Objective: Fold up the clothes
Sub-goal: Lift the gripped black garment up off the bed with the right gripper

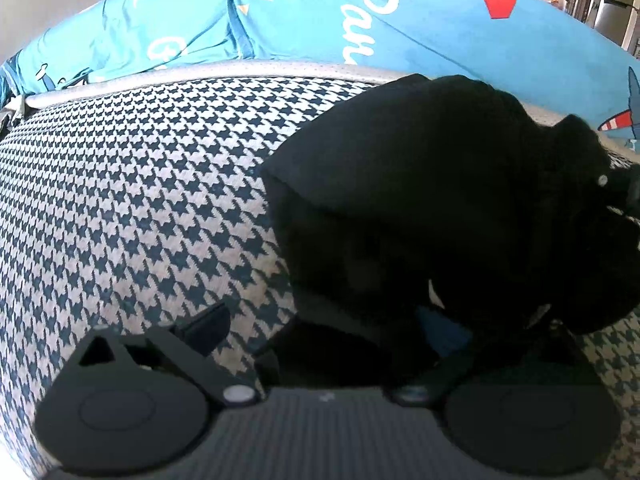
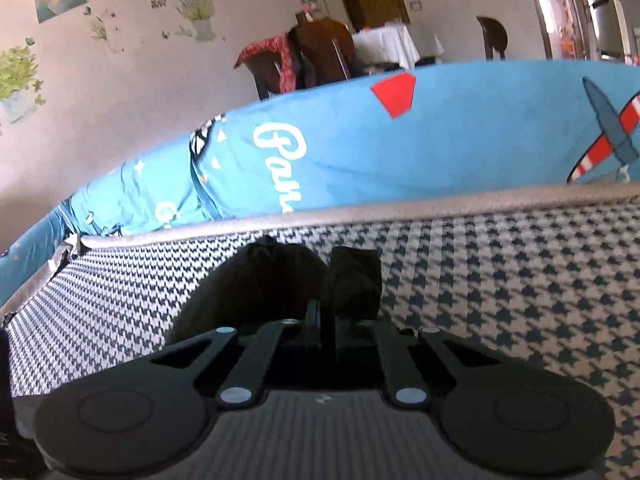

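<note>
Black garment (image 1: 440, 200) is lying bunched on a houndstooth-patterned cushion (image 1: 140, 200), filling the right half of the left wrist view. Left claw (image 1: 328, 344) is sitting low over the cushion with its fingers spread wide; the left finger (image 1: 208, 328) is showing over bare houndstooth fabric, the right one is mostly getting lost against the dark cloth, so contact there is unclear. A bit of blue (image 1: 440, 332) is peeking out under the garment's near edge.

In the right wrist view, the right claw (image 2: 326, 320) is pressing its fingers together, pinching the near edge of the black garment (image 2: 280, 280), which is rising in two dark lumps just ahead of the tips. Houndstooth cushion (image 2: 500, 280) is spreading out to the right, ending in a grey piped edge (image 2: 400, 208).

Behind the cushion, a blue printed cover (image 2: 460, 140) with white lettering, red shapes and a plane is running across. Further back, a wall with stickers (image 2: 120, 40), chairs (image 2: 320, 52) and a white-clothed table (image 2: 392, 44) are showing.
</note>
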